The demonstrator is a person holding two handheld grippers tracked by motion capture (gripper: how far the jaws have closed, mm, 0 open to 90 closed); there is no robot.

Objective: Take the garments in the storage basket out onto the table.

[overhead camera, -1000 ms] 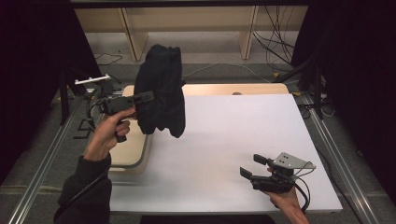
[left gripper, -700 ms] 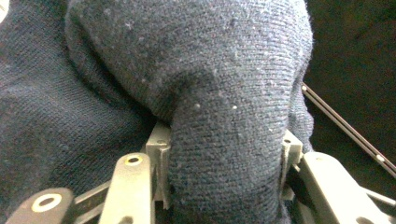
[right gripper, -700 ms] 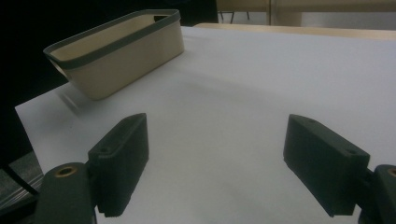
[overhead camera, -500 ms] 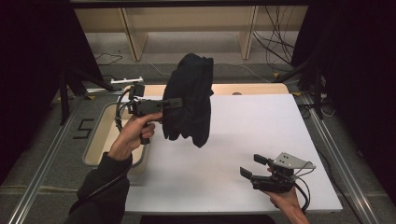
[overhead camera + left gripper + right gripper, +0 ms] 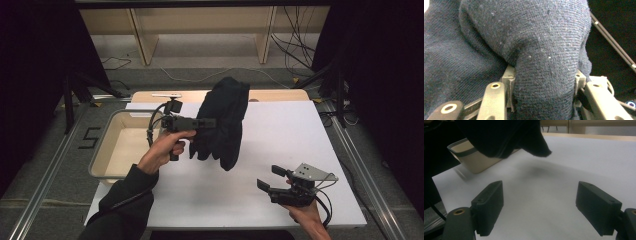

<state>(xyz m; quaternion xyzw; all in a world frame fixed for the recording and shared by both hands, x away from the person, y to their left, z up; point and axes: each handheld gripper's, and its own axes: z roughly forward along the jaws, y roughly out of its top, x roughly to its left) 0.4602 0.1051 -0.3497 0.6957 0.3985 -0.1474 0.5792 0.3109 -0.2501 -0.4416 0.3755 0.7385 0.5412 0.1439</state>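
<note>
A dark navy knitted garment hangs bunched in the air over the middle of the white table. My left gripper is held level and is shut on a thick fold of it. In the left gripper view the knit bulges out between the two jaws of the left gripper. My right gripper rests low near the table's front right, open, nothing between its pads. From there the garment's lower edge hangs ahead, above the table.
A beige tub stands at the table's left edge, its inside bare; it also appears as a tub at the left of the right gripper view. Wooden shelving and cables lie on the floor beyond the table.
The left hand has carried the garment to the right and a little lower, from beside the tub to over the table's middle. The right gripper has stayed where it was, still open.
</note>
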